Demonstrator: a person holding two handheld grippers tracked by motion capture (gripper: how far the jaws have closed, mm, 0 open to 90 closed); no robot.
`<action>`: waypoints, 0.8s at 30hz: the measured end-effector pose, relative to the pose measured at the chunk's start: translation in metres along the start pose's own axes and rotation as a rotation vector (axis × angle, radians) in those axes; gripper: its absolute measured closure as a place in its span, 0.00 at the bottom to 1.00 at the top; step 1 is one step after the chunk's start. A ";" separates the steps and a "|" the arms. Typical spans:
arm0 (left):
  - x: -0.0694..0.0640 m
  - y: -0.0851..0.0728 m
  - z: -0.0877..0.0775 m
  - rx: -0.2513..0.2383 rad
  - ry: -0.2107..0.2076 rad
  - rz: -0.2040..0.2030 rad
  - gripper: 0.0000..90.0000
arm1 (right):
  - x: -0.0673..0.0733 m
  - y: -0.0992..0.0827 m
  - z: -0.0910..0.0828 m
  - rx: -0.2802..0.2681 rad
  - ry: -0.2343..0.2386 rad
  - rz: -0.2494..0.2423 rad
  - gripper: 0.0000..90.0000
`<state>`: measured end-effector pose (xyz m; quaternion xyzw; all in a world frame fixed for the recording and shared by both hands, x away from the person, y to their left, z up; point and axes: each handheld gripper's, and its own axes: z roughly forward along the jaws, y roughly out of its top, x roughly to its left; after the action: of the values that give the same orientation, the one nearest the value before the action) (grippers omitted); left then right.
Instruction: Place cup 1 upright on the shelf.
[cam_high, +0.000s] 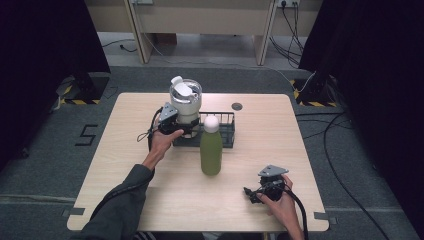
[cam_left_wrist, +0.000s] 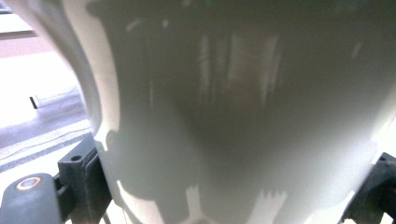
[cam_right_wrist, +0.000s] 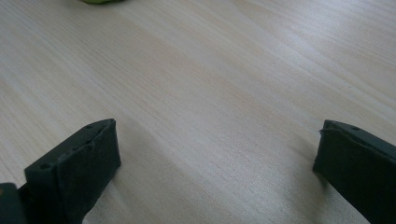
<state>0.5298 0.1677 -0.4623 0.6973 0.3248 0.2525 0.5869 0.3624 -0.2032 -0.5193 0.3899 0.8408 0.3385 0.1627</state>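
White tumbler clamped by left tongs at basket, likely for placement; right tongs spread, idle near desk front edge.

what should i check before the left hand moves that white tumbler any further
1. Left tool closed on the white tumbler: ok, a jaw on each side in the left gripper view.
2. Tumbler upright: ok.
3. Tumbler lid sealed: cannot tell.
4. Tumbler bottom clear of the black wire basket: cannot tell.
5. Green bottle upright, close in front of the basket: ok, mind it.
6. Right tool open, empty, away: ok.
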 end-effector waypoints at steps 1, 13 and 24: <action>0.000 -0.001 0.000 -0.004 -0.003 -0.002 0.11 | 0.000 0.000 0.000 0.000 0.000 0.000 0.00; 0.001 -0.003 -0.002 -0.007 -0.017 -0.004 0.11 | 0.000 0.000 0.000 0.000 0.000 0.000 0.00; 0.001 -0.006 -0.005 -0.007 -0.020 -0.019 0.10 | 0.000 0.000 0.000 0.000 -0.001 0.000 0.00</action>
<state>0.5260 0.1728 -0.4677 0.6946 0.3246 0.2413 0.5949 0.3623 -0.2032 -0.5194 0.3898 0.8408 0.3385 0.1631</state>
